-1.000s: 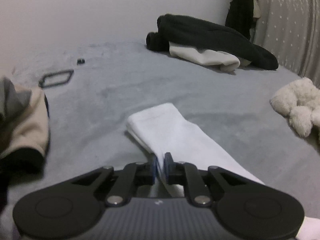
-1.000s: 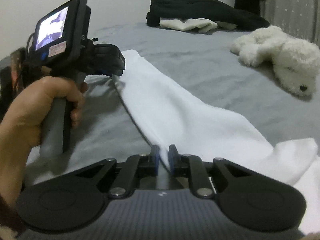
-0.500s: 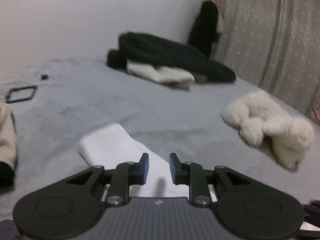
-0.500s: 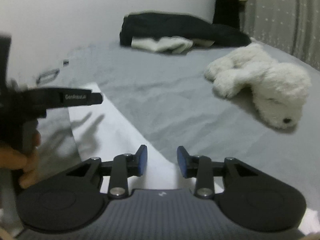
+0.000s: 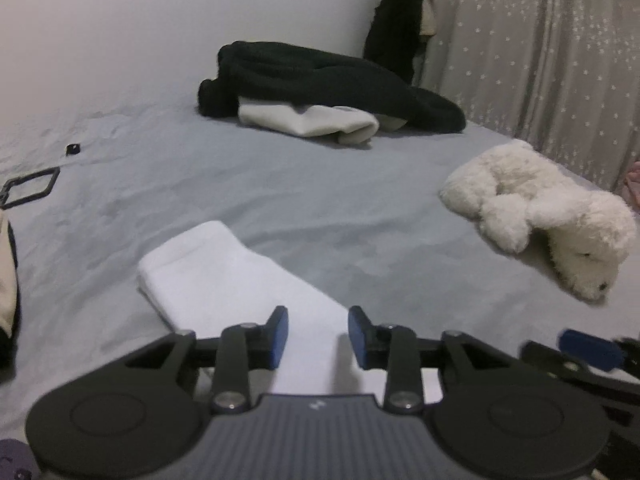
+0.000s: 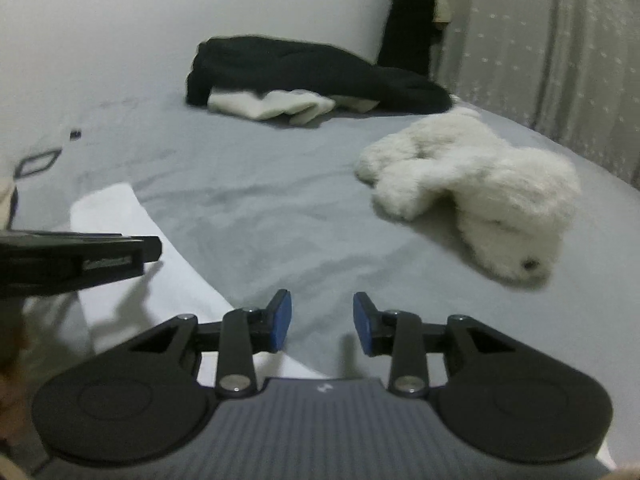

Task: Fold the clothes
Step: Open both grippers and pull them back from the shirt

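Note:
A white garment [image 5: 224,280] lies folded into a long strip on the grey bed sheet [image 5: 280,184]. It also shows in the right wrist view [image 6: 132,240] at the left. My left gripper [image 5: 318,336] is open and empty, held just above the strip's near part. My right gripper [image 6: 322,322] is open and empty over the sheet, just right of the strip. The left gripper's body [image 6: 72,264] shows at the left edge of the right wrist view. The right gripper's blue pad [image 5: 588,348] shows at the right edge of the left wrist view.
A pile of black and cream clothes [image 5: 320,88] lies at the far side by the wall. A white plush dog [image 5: 540,216] lies on the right. A beige and black garment [image 5: 8,280] is at the left edge. A black frame [image 5: 28,186] lies far left. A starred curtain [image 5: 560,60] hangs right.
Both grippers were shut on the white garment's near edge one second ago. Both have opened, let go and lifted, and turned to the right.

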`<action>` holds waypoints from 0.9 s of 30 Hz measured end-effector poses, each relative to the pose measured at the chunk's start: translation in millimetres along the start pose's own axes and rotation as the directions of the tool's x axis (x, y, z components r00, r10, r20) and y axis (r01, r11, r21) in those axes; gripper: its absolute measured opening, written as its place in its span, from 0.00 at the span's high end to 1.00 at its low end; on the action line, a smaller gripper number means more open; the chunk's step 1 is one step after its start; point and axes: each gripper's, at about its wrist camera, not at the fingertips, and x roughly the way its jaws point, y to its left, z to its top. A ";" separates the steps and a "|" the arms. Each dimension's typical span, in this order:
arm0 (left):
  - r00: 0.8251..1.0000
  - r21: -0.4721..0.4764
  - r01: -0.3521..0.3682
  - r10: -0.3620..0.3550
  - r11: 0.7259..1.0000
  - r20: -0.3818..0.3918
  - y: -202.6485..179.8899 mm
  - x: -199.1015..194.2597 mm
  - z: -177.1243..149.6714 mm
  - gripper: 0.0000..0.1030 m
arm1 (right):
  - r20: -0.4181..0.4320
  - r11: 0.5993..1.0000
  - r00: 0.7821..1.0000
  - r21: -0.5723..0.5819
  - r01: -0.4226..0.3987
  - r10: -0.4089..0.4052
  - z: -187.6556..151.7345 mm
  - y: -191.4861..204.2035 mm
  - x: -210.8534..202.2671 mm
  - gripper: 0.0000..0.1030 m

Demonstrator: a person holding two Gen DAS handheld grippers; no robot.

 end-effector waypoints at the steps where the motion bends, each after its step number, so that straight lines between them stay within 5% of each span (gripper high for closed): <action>1: 1.000 0.006 0.000 0.000 1.000 -0.003 -1.9 0.9 -0.5 0.62 | -0.001 1.000 1.000 0.010 0.008 -0.008 -3.0 -2.9 -6.9 0.64; 6: 0.999 0.028 0.038 -0.037 0.999 -0.024 -4.8 -2.0 2.0 0.62 | -0.002 0.996 0.997 0.040 0.074 -0.074 -23.7 -19.5 -48.2 0.55; 13: 0.986 0.179 0.168 -0.167 0.969 -0.017 -40.6 -34.7 -1.4 0.44 | -0.123 0.955 0.968 0.176 0.239 -0.220 -82.0 -57.5 -138.9 0.52; 19: 0.931 0.212 0.364 -0.358 0.907 -0.068 -67.9 -86.4 -16.3 0.34 | -0.192 0.885 0.926 0.283 0.371 -0.326 -132.9 -67.1 -227.5 0.41; 27: 0.820 0.289 0.571 -0.521 0.768 -0.235 -109.3 -147.6 -77.6 0.31 | -0.229 0.802 0.903 0.417 0.427 -0.363 -189.9 -53.8 -277.7 0.41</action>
